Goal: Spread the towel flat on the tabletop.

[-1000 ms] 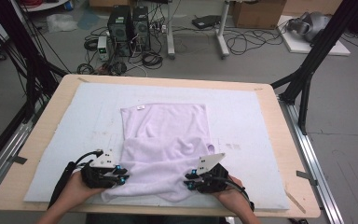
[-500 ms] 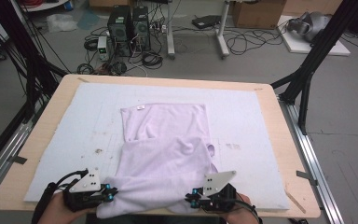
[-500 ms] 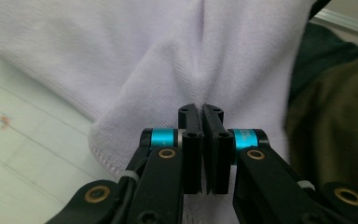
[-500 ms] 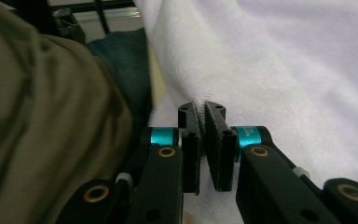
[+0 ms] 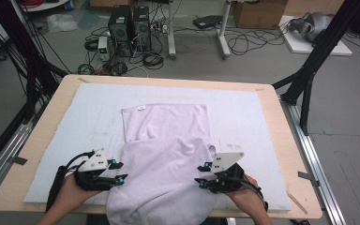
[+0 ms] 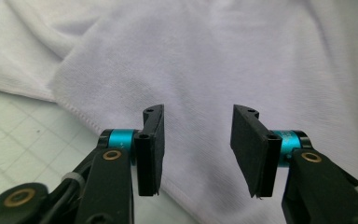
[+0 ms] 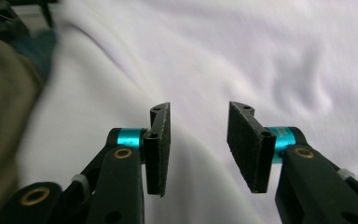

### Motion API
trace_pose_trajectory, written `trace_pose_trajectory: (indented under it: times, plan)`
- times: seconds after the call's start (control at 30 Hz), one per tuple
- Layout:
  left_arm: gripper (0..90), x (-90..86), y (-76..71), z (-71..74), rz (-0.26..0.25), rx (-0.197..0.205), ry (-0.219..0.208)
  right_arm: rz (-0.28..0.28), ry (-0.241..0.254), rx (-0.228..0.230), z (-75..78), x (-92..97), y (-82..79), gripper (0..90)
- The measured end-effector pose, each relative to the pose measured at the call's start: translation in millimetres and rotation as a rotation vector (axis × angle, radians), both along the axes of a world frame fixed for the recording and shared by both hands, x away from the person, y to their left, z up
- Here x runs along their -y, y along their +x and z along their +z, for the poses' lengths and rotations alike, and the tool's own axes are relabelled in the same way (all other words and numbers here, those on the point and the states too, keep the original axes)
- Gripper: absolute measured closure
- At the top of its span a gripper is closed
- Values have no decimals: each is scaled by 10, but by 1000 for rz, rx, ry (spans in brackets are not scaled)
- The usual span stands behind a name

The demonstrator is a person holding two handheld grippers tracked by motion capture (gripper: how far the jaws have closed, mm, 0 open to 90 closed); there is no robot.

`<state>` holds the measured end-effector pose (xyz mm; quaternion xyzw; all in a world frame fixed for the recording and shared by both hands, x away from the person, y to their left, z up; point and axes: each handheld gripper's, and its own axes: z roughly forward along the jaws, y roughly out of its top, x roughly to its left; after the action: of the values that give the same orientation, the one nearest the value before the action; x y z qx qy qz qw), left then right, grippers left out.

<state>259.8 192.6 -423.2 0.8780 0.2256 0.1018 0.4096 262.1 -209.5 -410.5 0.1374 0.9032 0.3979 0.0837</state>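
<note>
A lilac shirt (image 5: pixel 166 154) lay on the white mat (image 5: pixel 70 122) covering the table (image 5: pixel 42 122), its near half folded over and bunched toward the near table edge, where it overhung slightly. The left tool (image 5: pixel 120 170) sat at the shirt's left near edge; its jaws had just been opening and stood apart, nothing clamped between them, with the hem (image 6: pixel 81 114) below and ahead of them in the left gripper view. The right tool (image 5: pixel 201 174) sat at the shirt's right near edge; its jaws had likewise just been opening and stood apart above the cloth, gripping nothing.
</note>
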Motion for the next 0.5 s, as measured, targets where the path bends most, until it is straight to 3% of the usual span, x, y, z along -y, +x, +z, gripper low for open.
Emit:
trace_pose_trajectory:
  times: [0.1,0.13,0.17,0.23,0.27,0.37,0.5]
  plan:
    - [560,116,74,-141,-29,-49,65,-10,-31,-64,-208,-3,84,634]
    - [610,119,69,-163,-39,-31,58,-4,-42,-69,-258,-16,81,670]
    - [660,108,69,-161,-46,-39,45,6,-36,-80,-286,-25,67,743]
    - [825,97,50,-142,-52,-43,60,22,-29,-85,-283,-30,37,827]
    - [854,93,31,-134,-51,-42,65,31,-24,-89,-275,-37,20,840]
    - [868,45,-65,-108,-60,-34,70,63,-15,-107,-247,-81,-64,851]
    - [872,-74,-281,-27,-60,-10,63,108,-6,-96,-183,-148,-266,856]
